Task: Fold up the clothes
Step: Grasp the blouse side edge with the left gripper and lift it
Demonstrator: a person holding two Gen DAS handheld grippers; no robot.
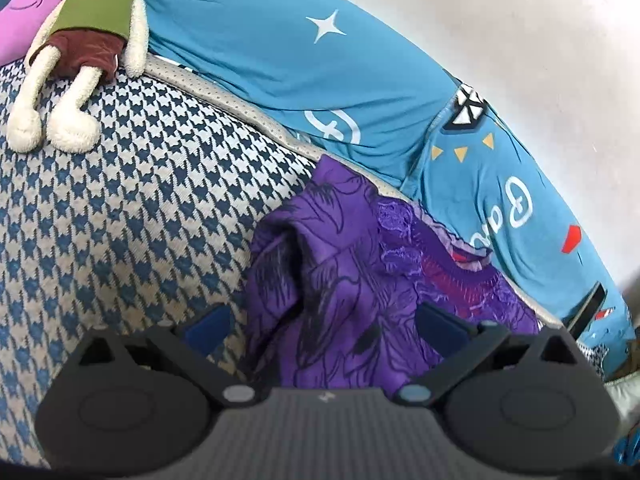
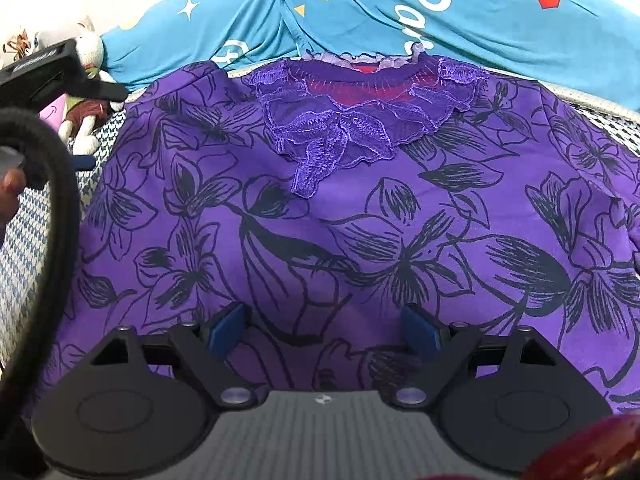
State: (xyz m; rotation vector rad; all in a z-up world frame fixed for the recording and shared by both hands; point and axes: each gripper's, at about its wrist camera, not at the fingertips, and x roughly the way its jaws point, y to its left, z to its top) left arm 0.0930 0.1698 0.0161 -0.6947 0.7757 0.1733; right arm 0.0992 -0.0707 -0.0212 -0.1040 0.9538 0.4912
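A home, most likely a bedroom; a bed or couch surface is lying under a blue-and-white houndstooth cover (image 1: 132, 208), filling the left of the left wrist view; blue cartoon-print pillows (image 1: 280, 52) are leaning along a plain white wall (image 1: 520, 20) at upper right; a plush rabbit (image 1: 80, 52) in a green top is lying at upper left beside a pink cushion (image 1: 20, 20); a purple floral blouse (image 2: 340, 220) is spreading across the bedding.
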